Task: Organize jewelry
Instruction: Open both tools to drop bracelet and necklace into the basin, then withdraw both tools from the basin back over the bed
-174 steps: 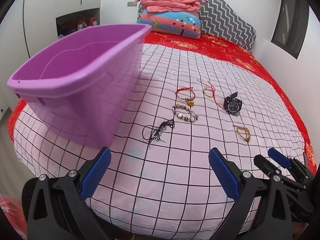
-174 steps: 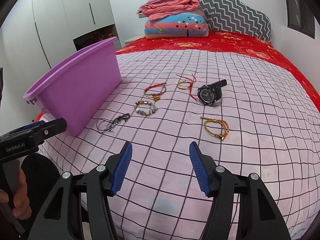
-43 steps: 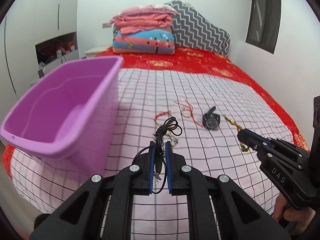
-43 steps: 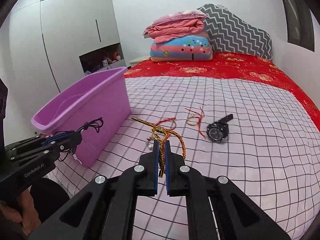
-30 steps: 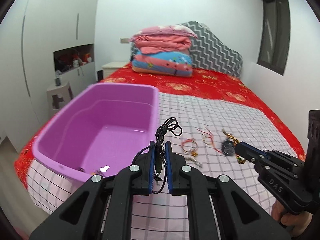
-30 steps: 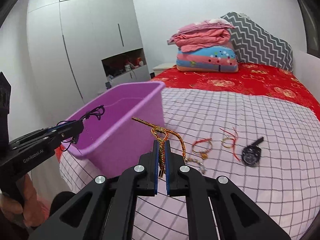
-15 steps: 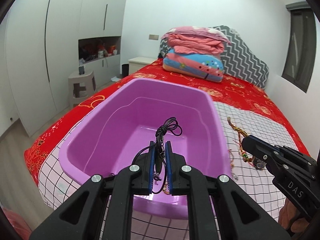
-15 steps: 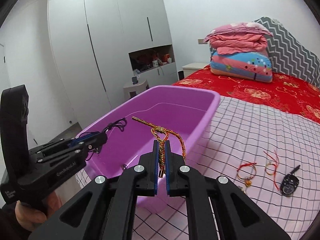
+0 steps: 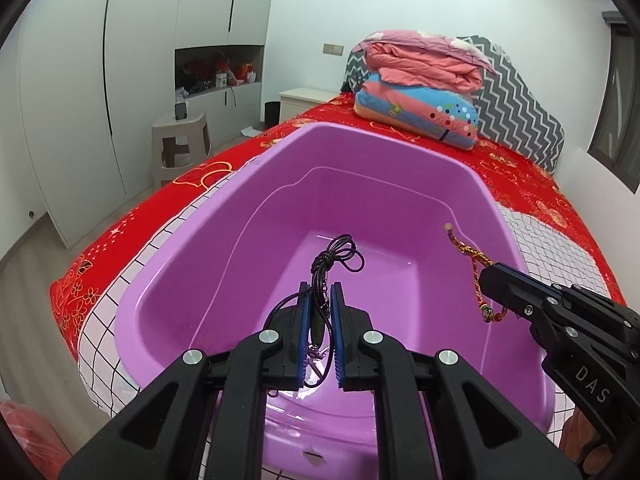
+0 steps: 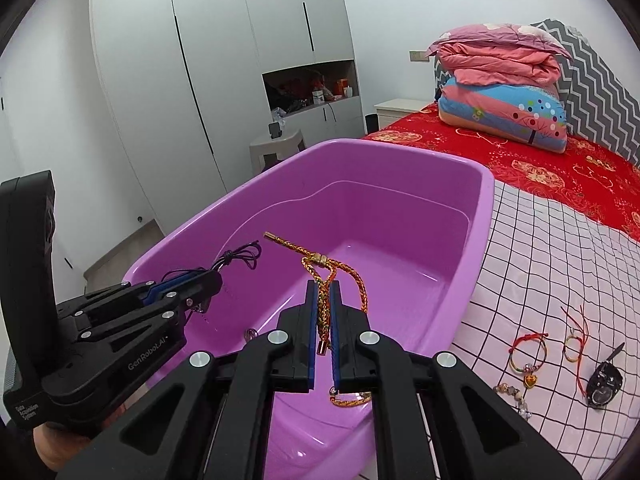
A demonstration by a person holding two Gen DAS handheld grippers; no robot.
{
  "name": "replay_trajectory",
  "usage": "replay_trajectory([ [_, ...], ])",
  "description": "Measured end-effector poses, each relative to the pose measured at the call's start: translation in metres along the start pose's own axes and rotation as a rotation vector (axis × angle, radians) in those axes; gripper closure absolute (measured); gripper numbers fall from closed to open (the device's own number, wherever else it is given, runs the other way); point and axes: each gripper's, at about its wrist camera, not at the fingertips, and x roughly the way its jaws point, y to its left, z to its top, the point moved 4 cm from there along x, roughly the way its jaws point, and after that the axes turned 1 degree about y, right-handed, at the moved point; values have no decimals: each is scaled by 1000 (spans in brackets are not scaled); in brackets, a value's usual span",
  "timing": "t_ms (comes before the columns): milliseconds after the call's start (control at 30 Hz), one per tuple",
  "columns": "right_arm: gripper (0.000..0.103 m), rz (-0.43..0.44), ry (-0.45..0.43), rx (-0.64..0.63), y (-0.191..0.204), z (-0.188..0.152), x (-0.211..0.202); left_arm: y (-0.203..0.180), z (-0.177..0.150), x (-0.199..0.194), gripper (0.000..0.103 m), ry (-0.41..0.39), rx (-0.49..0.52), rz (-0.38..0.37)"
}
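Since half a second ago I have brought both tongs further over the purple tub (image 9: 224, 216), so its smooth plastic hollow now fills more of each view and the bed's checked cover (image 10: 532, 248) has slid off to the right. My left tongs (image 9: 320, 320) are pinched nearly closed on the black cord necklace (image 9: 334, 250), whose thin loops stick up past the blue pads above the tub floor. My right tongs (image 10: 323, 316) are clamped tight on the gold braided bracelet (image 10: 316, 260) (ropey weave, small metal clasp), also hanging over the tub's inside. On the cover to the right lie a red string bracelet (image 10: 526, 346), a second thread bracelet (image 10: 574, 342), a beaded bracelet (image 10: 510, 394) and a black watch (image 10: 604, 382).
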Motion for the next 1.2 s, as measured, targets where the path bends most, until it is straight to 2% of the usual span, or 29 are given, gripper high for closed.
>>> replay_trajectory([
  [200,97,-29,8,-12,1,-3,6,2,-1,6,92,5,-5,15],
  [233,96,-36,5,-11,0,-2,7,2,-1,6,92,4,-6,21],
  [267,90,-46,5,-10,1,-2,7,1,-2,5,89,5,-4,29],
  [333,78,-69,-11,-13,0,-2,4,-1,-3,2,67,-3,4,46],
  [367,76,-77,-22,-15,0,-1,2,-2,-3,0,37,-14,7,59],
  [400,75,-84,-31,-19,-1,-1,-1,-1,-2,-6,14,-35,1,76],
  [467,68,-96,-41,-21,-4,0,-3,1,-2,-15,12,-73,-15,89],
  [500,67,-96,-44,-18,-6,0,-5,1,-2,-15,12,-65,-16,86],
  [700,65,-97,-47,-5,-11,-3,-11,6,-5,-14,12,-34,-45,85],
  [1200,57,-83,-51,7,-15,-2,-18,3,-7,-23,9,-34,-48,97],
])
